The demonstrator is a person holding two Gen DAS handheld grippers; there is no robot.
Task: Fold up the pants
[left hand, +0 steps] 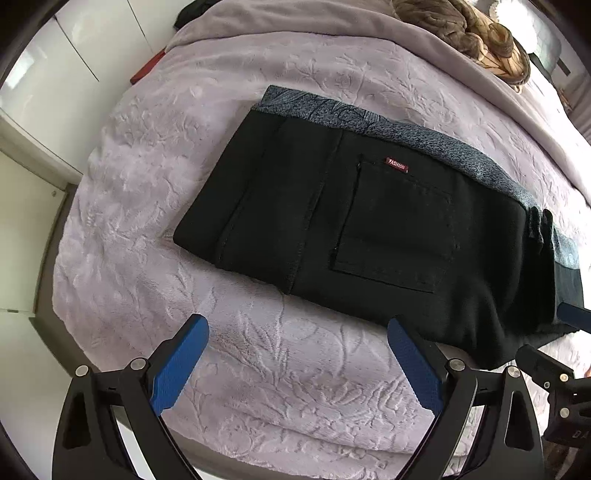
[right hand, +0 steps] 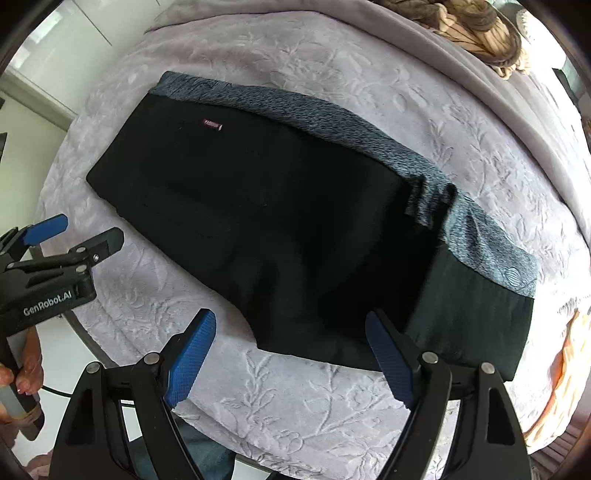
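Black pants (left hand: 362,236) lie folded flat on the lilac bedspread (left hand: 155,184), back pocket and a small red label (left hand: 397,165) facing up, a grey-blue lining strip along the far edge. They also show in the right wrist view (right hand: 258,206). My left gripper (left hand: 297,326) is open and empty, just short of the pants' near edge. My right gripper (right hand: 291,321) is open and empty, its right fingertip (right hand: 373,325) over the near edge of the pants. The left gripper also shows in the right wrist view (right hand: 85,232).
A brown bundled cloth (left hand: 476,33) lies at the far right of the bed. A red item (left hand: 147,68) sits at the far left bed edge. White cupboards (left hand: 48,74) stand left. An orange cloth (right hand: 565,373) lies at the right edge.
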